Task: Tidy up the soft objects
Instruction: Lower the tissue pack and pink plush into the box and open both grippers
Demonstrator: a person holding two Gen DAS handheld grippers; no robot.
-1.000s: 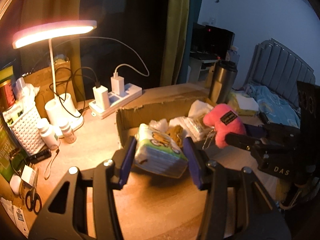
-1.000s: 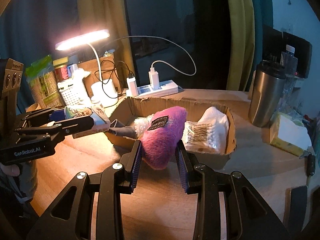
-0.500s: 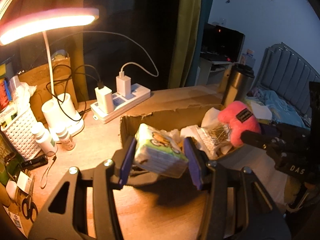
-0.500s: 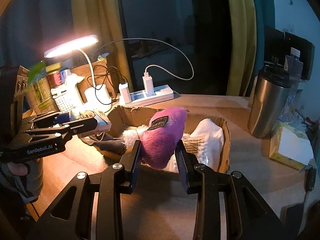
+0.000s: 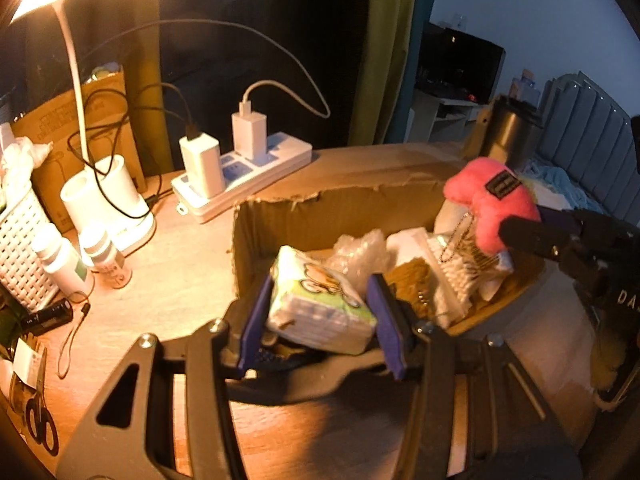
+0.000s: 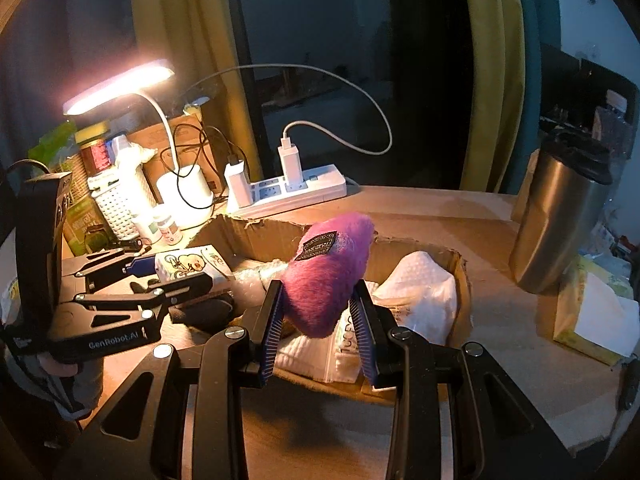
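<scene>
My left gripper (image 5: 320,320) is shut on a small tissue pack (image 5: 316,300) with a cartoon print, held over the near left corner of an open cardboard box (image 5: 340,208). It also shows in the right wrist view (image 6: 172,276). My right gripper (image 6: 320,320) is shut on a pink plush toy (image 6: 328,272) with a black label, held over the box (image 6: 256,236). The plush also shows in the left wrist view (image 5: 492,204). The box holds a white tissue packet (image 6: 420,292), bubble wrap (image 5: 360,248) and a pack of cotton swabs (image 5: 448,268).
A lit desk lamp (image 6: 120,88) stands at the left with a white basket (image 5: 20,248), small bottles (image 5: 60,260) and a power strip (image 5: 244,184) with chargers. A steel tumbler (image 6: 560,224) and a tissue pack (image 6: 596,320) stand right of the box. Scissors (image 5: 40,424) lie near left.
Both grippers have moved forward over the box, each still holding its object. The tissue pack now sits over the box's near left corner and the plush over its middle.
</scene>
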